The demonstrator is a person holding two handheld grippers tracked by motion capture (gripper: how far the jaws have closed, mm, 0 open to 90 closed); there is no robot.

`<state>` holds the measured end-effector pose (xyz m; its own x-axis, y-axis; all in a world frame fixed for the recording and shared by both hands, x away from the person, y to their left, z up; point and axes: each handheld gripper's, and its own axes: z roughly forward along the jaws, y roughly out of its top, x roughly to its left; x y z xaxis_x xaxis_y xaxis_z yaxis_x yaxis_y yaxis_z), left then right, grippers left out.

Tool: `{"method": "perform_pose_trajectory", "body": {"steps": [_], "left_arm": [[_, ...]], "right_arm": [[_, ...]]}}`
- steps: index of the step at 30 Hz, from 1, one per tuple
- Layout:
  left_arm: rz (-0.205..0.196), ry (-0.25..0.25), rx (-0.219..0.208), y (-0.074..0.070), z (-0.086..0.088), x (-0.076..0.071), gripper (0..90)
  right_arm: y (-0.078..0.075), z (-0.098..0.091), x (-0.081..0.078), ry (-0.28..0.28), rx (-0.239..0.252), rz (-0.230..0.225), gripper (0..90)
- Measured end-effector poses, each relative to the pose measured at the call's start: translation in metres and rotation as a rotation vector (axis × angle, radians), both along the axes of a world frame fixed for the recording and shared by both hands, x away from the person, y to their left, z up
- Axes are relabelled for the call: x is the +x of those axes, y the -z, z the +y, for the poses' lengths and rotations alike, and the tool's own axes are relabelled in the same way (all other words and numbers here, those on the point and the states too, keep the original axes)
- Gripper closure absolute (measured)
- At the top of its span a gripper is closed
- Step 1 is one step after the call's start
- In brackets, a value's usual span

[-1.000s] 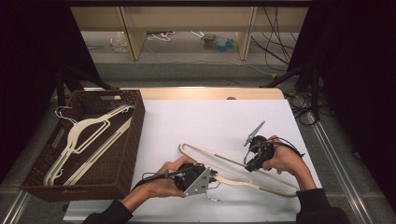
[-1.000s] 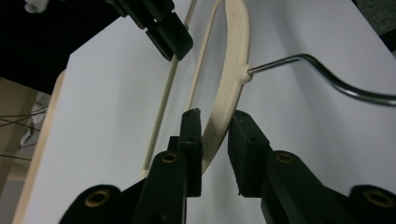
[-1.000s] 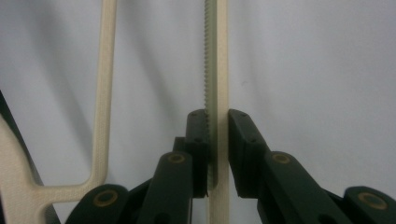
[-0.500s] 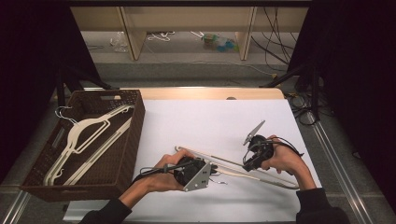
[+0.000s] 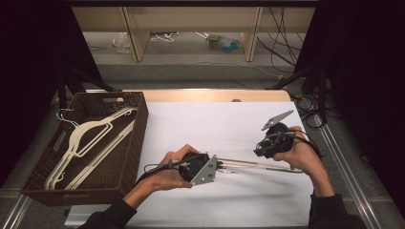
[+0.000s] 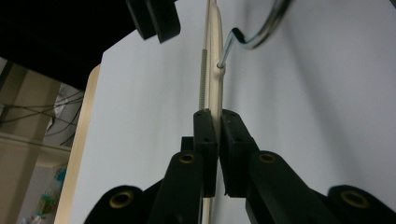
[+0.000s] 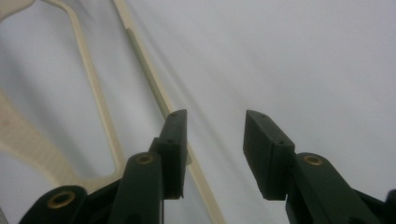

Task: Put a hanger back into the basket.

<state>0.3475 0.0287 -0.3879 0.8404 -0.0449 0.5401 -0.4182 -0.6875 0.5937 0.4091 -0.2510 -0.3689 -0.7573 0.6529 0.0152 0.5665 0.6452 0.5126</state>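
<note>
Cream plastic is what the work turns on: a hanger (image 5: 260, 165) lies over the white table (image 5: 210, 124), to the right of the brown basket (image 5: 102, 183) and well apart from it. The left gripper (image 5: 218, 166) sits at the end of the hanger nearer the basket, with its jaws pressed tight on the hanger's edge; in the left gripper view (image 6: 217, 135) the thin cream strip runs straight up from between the two black pads, and the metal hook (image 6: 252, 37) curls off near the top. The right gripper (image 5: 258, 151) is on the far side of the hanger from the basket. Its jaws have just been opening, and in the right gripper view (image 7: 215, 140) they stand apart, with one bar of the hanger (image 7: 154, 93) passing beside the left pad and bare white table showing in the gap; they press on nothing. Inside the basket lie two more hangers (image 5: 90, 143) of the same cream colour, side by side along its length.
</note>
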Motion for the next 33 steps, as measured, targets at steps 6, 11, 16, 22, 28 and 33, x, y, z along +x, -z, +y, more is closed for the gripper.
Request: {"method": "perform_pose_trajectory", "body": {"steps": [6,11,16,22,28,33], "left_arm": [[0.078,-0.153,-0.073,-0.010,0.008,0.008,86.1],[0.152,-0.208,-0.108,-0.017,0.012,0.015,86.0],[0.214,-0.284,-0.120,-0.021,0.017,0.023,86.2],[0.313,-0.375,-0.187,-0.030,0.028,0.034,86.3],[0.386,-0.451,-0.226,-0.039,0.040,0.042,86.3],[0.430,-0.492,-0.254,-0.045,0.049,0.046,86.3]], "right_arm": [[-0.022,-0.016,-0.007,0.087,0.050,-0.092,50.9],[-0.030,-0.030,-0.007,0.144,0.111,-0.163,42.0],[-0.041,-0.041,-0.011,0.194,0.190,-0.210,38.0],[-0.043,-0.042,-0.016,0.226,0.190,-0.221,34.4],[-0.044,-0.044,-0.021,0.202,0.202,-0.261,34.2],[-0.032,-0.042,-0.030,0.180,0.194,-0.209,33.4]]}}
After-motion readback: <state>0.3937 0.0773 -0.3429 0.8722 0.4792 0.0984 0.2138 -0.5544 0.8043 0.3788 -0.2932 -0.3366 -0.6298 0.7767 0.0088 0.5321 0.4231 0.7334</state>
